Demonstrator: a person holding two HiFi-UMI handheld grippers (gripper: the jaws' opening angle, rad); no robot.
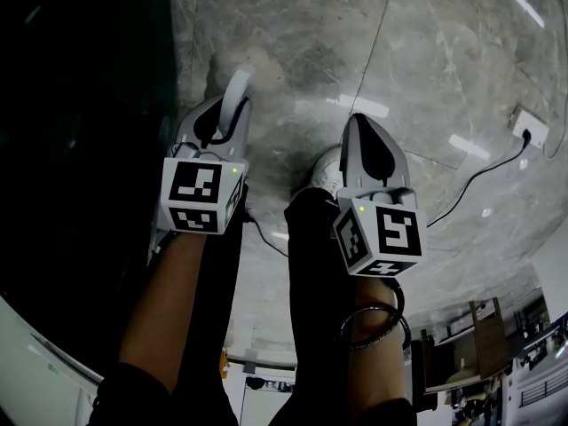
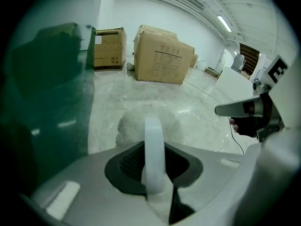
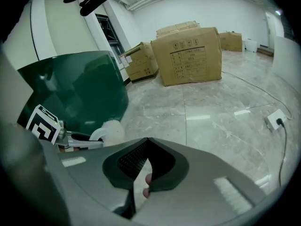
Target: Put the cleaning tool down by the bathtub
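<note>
Grips the curved plastic handle of a white, fluffy-headed cleaning tool [image 2: 153, 168] with the left tongs [image 2: 154, 147], jaws pressed against either side of it. Holds the right tongs [image 3: 146, 142] closed on nothing, jaws meeting at the tips, alongside the left pair above a grey marble floor [image 3: 211, 121]. Points the tool's fluffy head toward that floor, near the dark green bathtub [image 3: 80, 93] on the left; cannot tell whether head and tiles touch. Shows large brown cardboard boxes [image 2: 162, 55] well beyond, a white socket block [image 1: 530, 129] with its black cable off to the right, and dark bangles [image 1: 373, 327] on the right wrist.
</note>
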